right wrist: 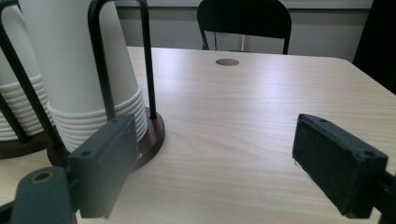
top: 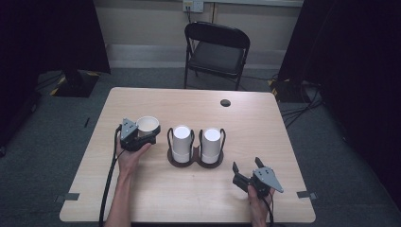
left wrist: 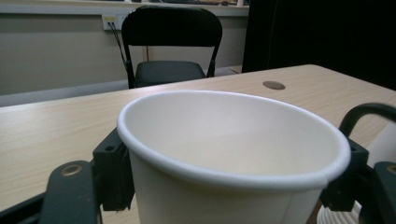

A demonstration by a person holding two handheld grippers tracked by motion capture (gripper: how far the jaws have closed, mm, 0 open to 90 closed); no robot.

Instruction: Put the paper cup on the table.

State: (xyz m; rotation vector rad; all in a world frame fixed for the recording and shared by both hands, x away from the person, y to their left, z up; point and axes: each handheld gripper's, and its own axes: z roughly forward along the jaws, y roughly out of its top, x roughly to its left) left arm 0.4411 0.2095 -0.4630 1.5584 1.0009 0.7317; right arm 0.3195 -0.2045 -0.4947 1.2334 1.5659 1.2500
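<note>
An upright white paper cup (top: 148, 124) (left wrist: 224, 158) stands low over the left half of the wooden table (top: 265, 127). My left gripper (top: 148, 131) (left wrist: 231, 170) is shut on it, one pad on each side of its wall. Just right of it sits a black wire holder on a brown base (top: 195, 161), with two stacks of upside-down white cups (top: 181, 142) (top: 212, 142). My right gripper (top: 246, 164) (right wrist: 219, 163) is open near the table's front right, with nothing between its fingers. In the right gripper view the nearer cup stack (right wrist: 79, 70) rises close at the left.
A black folding chair (top: 216, 49) stands behind the table's far edge. A round cable hole (top: 225, 102) is in the tabletop at the back right. Dark curtains hang on both sides and cables lie on the floor at the right.
</note>
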